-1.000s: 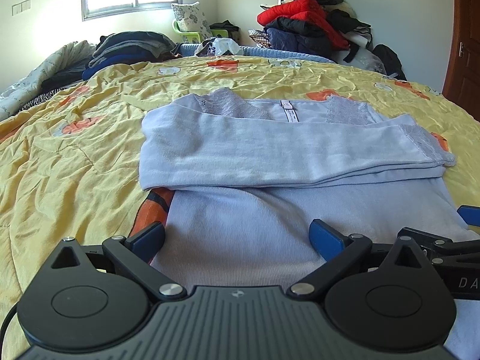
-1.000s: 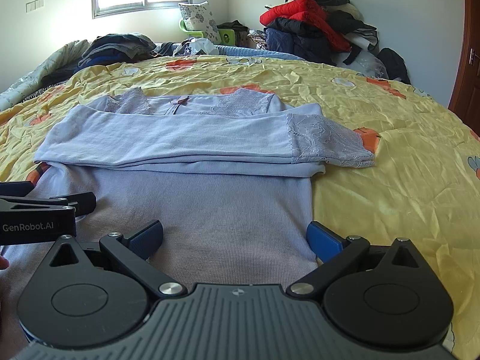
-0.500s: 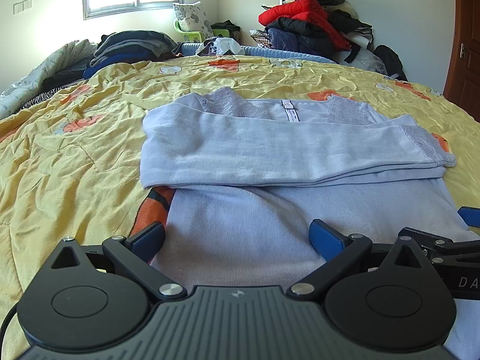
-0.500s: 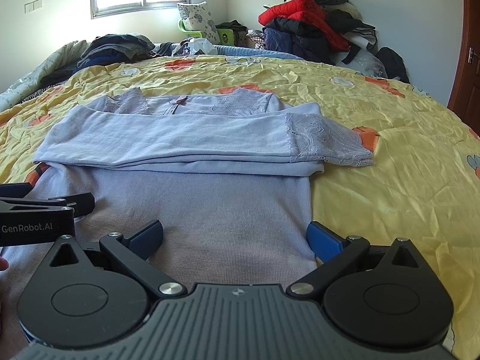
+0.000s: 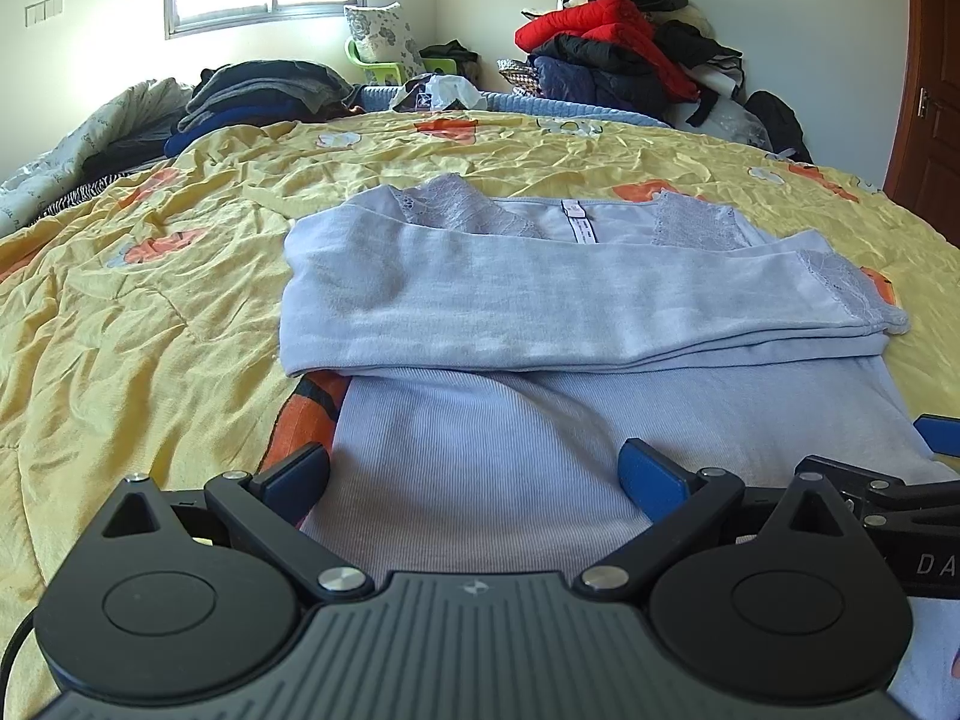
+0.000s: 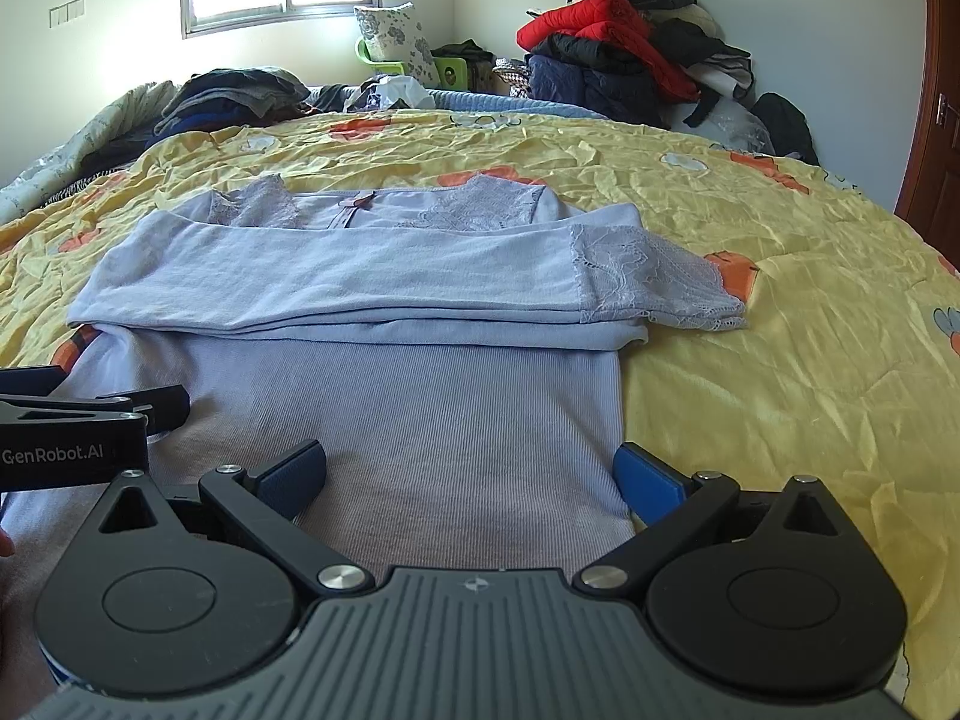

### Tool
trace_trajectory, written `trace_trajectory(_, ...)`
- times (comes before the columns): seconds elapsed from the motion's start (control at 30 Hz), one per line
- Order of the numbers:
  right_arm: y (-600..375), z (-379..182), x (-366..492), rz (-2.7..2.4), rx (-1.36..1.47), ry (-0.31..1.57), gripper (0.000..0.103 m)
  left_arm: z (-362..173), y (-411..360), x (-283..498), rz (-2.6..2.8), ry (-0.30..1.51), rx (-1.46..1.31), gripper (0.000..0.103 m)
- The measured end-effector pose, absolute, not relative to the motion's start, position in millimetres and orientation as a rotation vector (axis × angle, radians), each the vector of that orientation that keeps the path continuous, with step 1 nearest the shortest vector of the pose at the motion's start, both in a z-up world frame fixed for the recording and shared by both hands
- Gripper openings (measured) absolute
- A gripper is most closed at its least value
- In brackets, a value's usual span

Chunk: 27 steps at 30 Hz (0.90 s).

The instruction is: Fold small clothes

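Observation:
A light lavender long-sleeved top with lace at the collar and cuffs lies flat on the yellow bedspread. Both sleeves are folded across the chest, the lace cuffs sticking out on the right. My left gripper is open, low over the hem's left part, its blue pads either side of the cloth. My right gripper is open over the hem's right part, its right pad at the shirt's right edge. Each gripper shows at the other view's edge: the right gripper and the left gripper.
Piles of clothes stand at the far side of the bed: dark ones at the left, red and dark jackets at the right. A wooden door is at the far right. A patterned pillow stands under the window.

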State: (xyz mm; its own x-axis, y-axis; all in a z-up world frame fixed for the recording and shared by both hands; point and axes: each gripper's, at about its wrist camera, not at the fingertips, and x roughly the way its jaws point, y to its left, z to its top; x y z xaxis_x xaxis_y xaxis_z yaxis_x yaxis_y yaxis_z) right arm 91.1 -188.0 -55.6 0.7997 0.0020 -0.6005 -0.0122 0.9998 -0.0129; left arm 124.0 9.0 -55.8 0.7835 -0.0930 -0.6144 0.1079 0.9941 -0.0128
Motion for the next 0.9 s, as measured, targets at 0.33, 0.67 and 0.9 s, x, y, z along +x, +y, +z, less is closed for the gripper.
trace_trajectory(0.33,-192.7,-54.7,85.0,0.007,0.003,0.643,0.103,-55.5,9.5,122.6,-0.112,0.662,0.021,0.103)
trace_trajectory(0.67,-206.2,-49.7,51.3,0.023,0.040,0.645,0.102,-50.5,17.3,95.4,-0.119,0.696,0.025,0.103)
trace_trajectory(0.9,-211.4,-45.9,35.0,0.020,0.053,0.647,0.102,-44.4,23.1,78.9,-0.097,0.722,0.018,0.103)
